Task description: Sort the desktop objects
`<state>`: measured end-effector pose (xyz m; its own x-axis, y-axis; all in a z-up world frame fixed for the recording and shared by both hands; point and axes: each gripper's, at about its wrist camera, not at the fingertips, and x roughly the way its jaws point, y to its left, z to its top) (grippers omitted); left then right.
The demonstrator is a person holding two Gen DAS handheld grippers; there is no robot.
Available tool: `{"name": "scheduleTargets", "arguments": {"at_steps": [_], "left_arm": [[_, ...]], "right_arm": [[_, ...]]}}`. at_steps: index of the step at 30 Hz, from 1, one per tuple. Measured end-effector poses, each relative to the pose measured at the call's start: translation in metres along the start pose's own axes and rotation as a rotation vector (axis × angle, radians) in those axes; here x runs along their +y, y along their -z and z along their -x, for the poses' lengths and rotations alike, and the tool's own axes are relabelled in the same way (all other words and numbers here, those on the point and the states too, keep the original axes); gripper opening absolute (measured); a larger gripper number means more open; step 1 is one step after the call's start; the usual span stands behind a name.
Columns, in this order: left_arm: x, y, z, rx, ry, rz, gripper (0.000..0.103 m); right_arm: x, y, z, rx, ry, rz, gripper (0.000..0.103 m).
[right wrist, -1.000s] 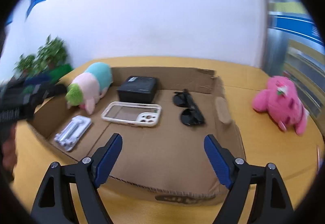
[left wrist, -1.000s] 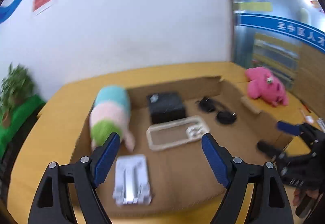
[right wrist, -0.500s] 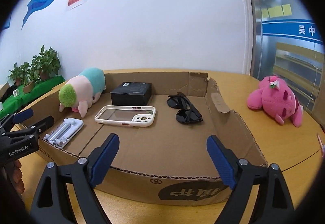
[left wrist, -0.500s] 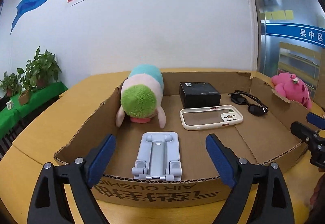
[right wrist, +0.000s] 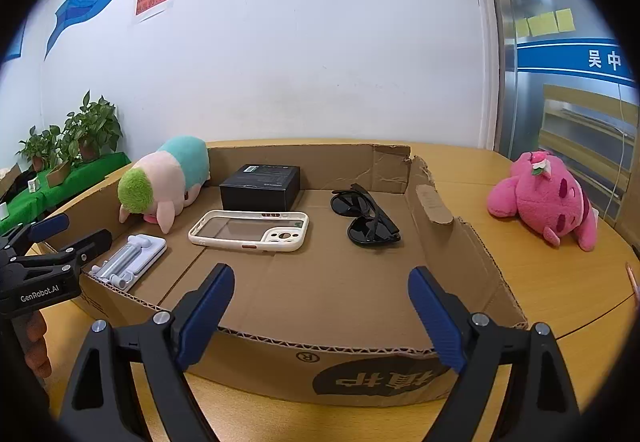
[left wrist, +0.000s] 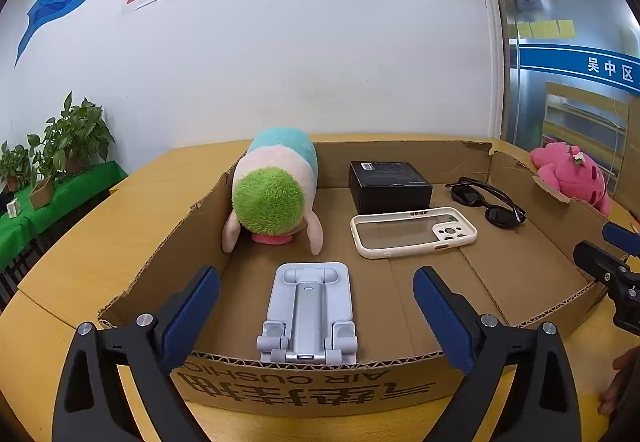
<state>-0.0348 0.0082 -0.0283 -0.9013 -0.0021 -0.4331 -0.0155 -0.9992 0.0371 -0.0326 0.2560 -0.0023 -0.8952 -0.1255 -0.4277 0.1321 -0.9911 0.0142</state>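
Note:
A shallow cardboard box (left wrist: 308, 386) (right wrist: 320, 362) sits on the wooden table. Inside lie a pastel plush with a green head (left wrist: 272, 189) (right wrist: 164, 181), a black box (left wrist: 388, 185) (right wrist: 260, 185), a white phone case (left wrist: 412, 232) (right wrist: 250, 230), black sunglasses (left wrist: 486, 201) (right wrist: 368, 217) and a grey phone stand (left wrist: 308, 314) (right wrist: 128, 262). A pink plush (left wrist: 572, 173) (right wrist: 548, 197) lies on the table outside the box, at right. My left gripper (left wrist: 316, 318) is open and empty at the box's front edge over the stand. My right gripper (right wrist: 320, 316) is open and empty at the front edge.
Potted plants (left wrist: 68, 141) stand on a green shelf at far left. A white wall lies behind the table (left wrist: 120, 209). A glass door with shelves (right wrist: 580, 121) is at right. Each gripper shows at the other view's edge.
Both grippers have dropped lower and pulled back to the box's front edge, then steadied. The left view has swung to face the stand squarely. Nothing was picked up.

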Motion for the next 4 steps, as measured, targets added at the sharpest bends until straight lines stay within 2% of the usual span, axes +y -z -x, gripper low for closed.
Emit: {"name": "scheduleTargets", "arguments": {"at_steps": [4], "left_arm": [[-0.0002, -0.0001, 0.0002, 0.002, -0.001, 0.000, 0.099]], "right_arm": [[-0.0001, 0.0001, 0.0002, 0.000, -0.001, 0.000, 0.089]]}}
